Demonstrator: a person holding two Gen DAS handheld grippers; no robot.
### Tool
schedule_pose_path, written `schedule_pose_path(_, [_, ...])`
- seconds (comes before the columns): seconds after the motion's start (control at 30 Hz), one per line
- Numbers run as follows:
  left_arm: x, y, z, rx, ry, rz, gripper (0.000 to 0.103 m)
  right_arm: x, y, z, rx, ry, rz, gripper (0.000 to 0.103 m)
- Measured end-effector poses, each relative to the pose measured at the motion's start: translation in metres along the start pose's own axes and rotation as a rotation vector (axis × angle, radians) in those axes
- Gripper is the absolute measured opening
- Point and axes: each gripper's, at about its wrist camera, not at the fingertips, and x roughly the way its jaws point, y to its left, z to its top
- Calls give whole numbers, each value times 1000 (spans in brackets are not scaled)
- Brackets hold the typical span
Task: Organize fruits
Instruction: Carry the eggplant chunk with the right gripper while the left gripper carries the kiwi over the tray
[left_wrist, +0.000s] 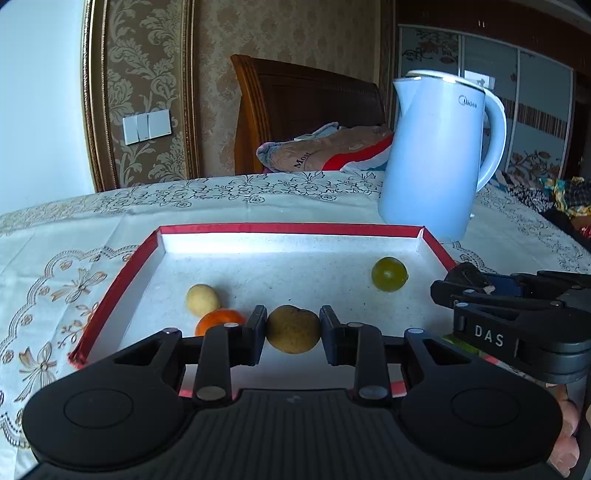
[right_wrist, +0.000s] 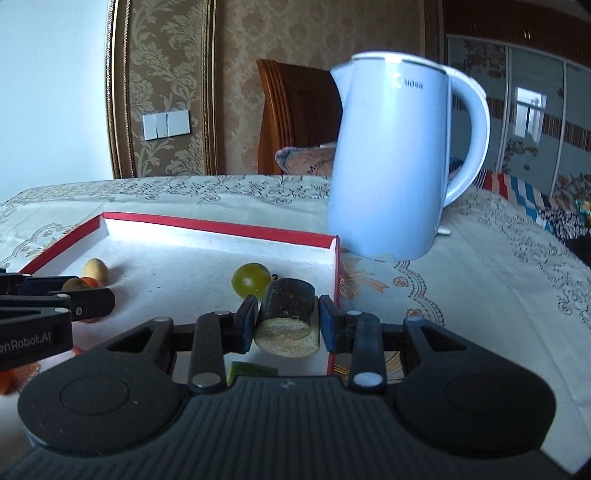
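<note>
A red-rimmed white tray (left_wrist: 288, 228) lies on the table. My left gripper (left_wrist: 293, 329) is shut on a round brown-yellow fruit (left_wrist: 291, 325) just above the tray's near part. On the tray floor lie a pale yellow fruit (left_wrist: 202, 300), an orange fruit (left_wrist: 219, 320) and a green fruit (left_wrist: 389, 274). My right gripper (right_wrist: 286, 322) is shut on a dark cylindrical piece with a pale cut face (right_wrist: 286, 314), over the tray's (right_wrist: 221, 227) right near corner, close to the green fruit (right_wrist: 251, 279). Each gripper shows side-on in the other's view.
A light blue kettle (left_wrist: 439, 155) stands just behind the tray's far right corner. A green slice (right_wrist: 253, 369) lies under the right gripper. The embroidered tablecloth (left_wrist: 55, 266) spreads around the tray. Fingers of a hand (left_wrist: 565, 443) show at lower right.
</note>
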Motion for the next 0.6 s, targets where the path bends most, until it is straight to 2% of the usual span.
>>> schedule_pose_path(0.2, [24, -7, 3, 28, 19, 29, 30, 24, 0, 1, 8, 53, -2, 33])
schedule_pose_path(0.4, [42, 0, 6, 14, 52, 64, 30, 34, 3, 4, -6, 50, -19, 33])
schedule_pose_path(0.6, [50, 2, 8, 6, 57, 62, 30, 38, 5, 4, -8, 49, -18, 33])
